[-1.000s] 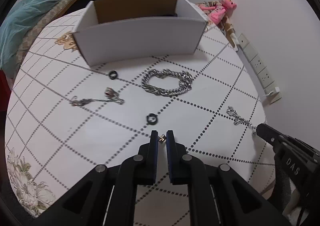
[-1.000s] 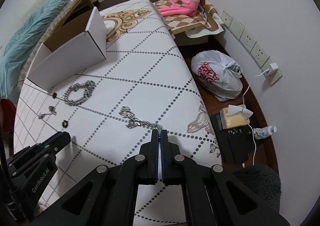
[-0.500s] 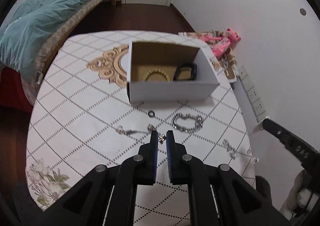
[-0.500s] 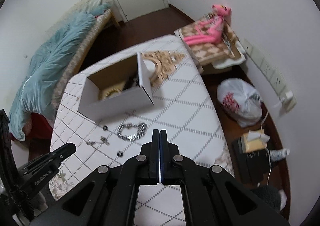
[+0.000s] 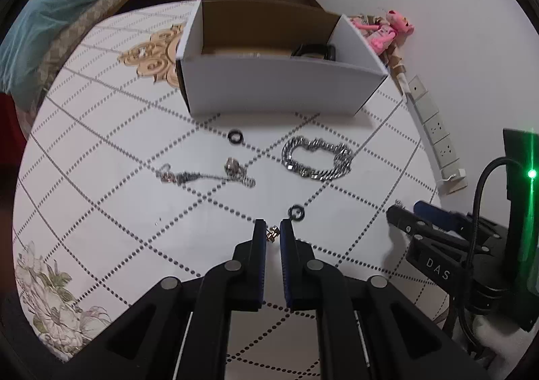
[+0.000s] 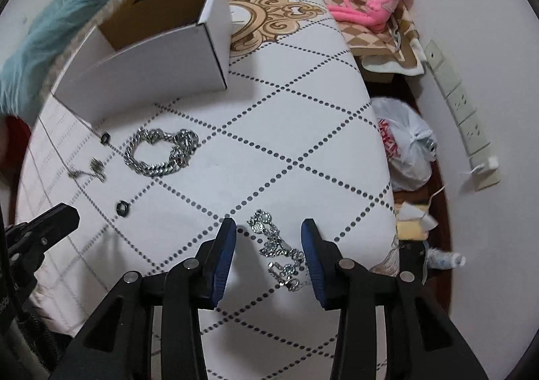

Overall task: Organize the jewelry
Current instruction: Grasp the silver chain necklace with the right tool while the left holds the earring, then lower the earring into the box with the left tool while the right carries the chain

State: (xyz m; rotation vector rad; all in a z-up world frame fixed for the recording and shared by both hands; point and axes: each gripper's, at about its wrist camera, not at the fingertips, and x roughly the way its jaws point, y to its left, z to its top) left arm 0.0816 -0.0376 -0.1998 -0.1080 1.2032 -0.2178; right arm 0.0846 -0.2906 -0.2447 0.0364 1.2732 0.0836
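Your left gripper [image 5: 272, 234] pinched a small gold earring [image 5: 271, 233] above the table [image 5: 101, 211]; your right gripper [image 6: 268, 240] stood wide open — straddling the crystal chain [image 6: 276, 252] on the tabletop.

Only "DAS" reads — white letters on the right gripper [image 5: 401, 215].

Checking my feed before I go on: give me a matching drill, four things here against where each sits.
Things:
1. small gold piece
2. rhinestone chain
3. chunky silver bracelet
4. black band

Places:
A. inside the white box
B. on the table, in front of the box
C. pinched in the left gripper
D. on the table between the open right gripper fingers

Pairs: 1-C, 2-D, 3-B, 4-A
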